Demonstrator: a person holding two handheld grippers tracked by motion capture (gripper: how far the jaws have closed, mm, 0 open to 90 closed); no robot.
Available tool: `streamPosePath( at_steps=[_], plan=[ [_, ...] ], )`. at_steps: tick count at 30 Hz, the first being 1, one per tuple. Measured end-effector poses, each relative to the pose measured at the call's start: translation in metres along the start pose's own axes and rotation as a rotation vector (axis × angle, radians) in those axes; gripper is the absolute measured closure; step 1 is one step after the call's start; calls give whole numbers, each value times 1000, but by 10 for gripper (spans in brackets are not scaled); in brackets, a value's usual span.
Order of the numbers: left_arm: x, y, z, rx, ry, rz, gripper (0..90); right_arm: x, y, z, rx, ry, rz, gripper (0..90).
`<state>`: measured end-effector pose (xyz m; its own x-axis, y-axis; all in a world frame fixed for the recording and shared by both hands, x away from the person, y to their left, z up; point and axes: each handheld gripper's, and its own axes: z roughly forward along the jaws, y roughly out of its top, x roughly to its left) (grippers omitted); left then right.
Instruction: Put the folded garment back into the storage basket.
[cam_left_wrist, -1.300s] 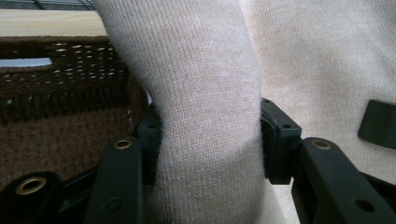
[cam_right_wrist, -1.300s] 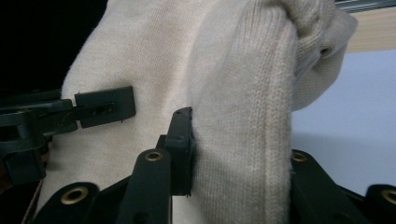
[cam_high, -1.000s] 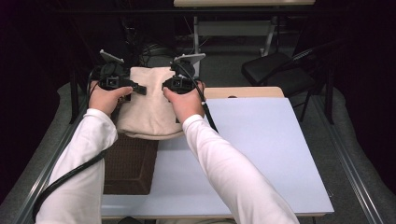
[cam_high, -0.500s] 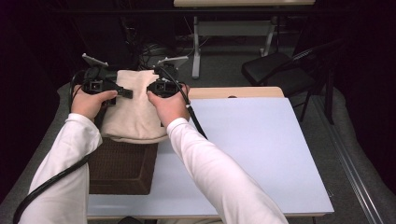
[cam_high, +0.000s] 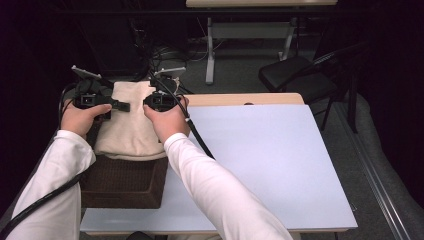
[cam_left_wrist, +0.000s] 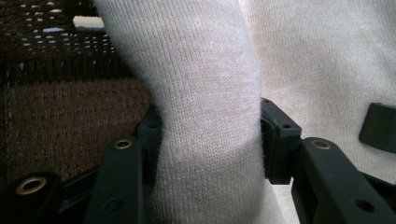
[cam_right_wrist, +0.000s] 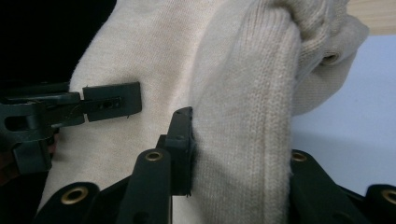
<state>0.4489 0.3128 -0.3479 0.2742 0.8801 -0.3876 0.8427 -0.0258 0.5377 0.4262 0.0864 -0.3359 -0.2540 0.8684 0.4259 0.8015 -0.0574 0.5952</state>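
A cream knitted garment (cam_high: 131, 120) hangs folded over a dark brown woven basket (cam_high: 122, 182) at the table's left edge. My left gripper (cam_high: 120, 105) is shut on the garment's left edge; in the left gripper view a thick fold of knit (cam_left_wrist: 208, 140) is pinched between both jaws, with the basket weave (cam_left_wrist: 70, 116) behind. My right gripper (cam_high: 150, 102) is shut on the garment's right edge, and a bunched fold (cam_right_wrist: 247, 130) sits between its jaws in the right gripper view. The left gripper's jaw tip (cam_right_wrist: 112, 103) lies against the cloth there.
The light blue tabletop (cam_high: 260, 160) stretches to the right of the basket, with a wooden strip (cam_high: 240, 99) along its far edge. A black chair (cam_high: 300, 75) and a table frame (cam_high: 250, 35) stand on the floor beyond.
Both grippers have carried the garment leftward, from the table's middle-left to above the basket. The garment now drapes lower over the basket's rim.
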Motion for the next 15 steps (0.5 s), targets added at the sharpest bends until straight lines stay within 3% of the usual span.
streamPosePath(
  at_steps=[15],
  plan=[
    [14, -6, -3, 14, 5, 8, 529, 8, -9, 12, 6, 9, 4, 673]
  ],
)
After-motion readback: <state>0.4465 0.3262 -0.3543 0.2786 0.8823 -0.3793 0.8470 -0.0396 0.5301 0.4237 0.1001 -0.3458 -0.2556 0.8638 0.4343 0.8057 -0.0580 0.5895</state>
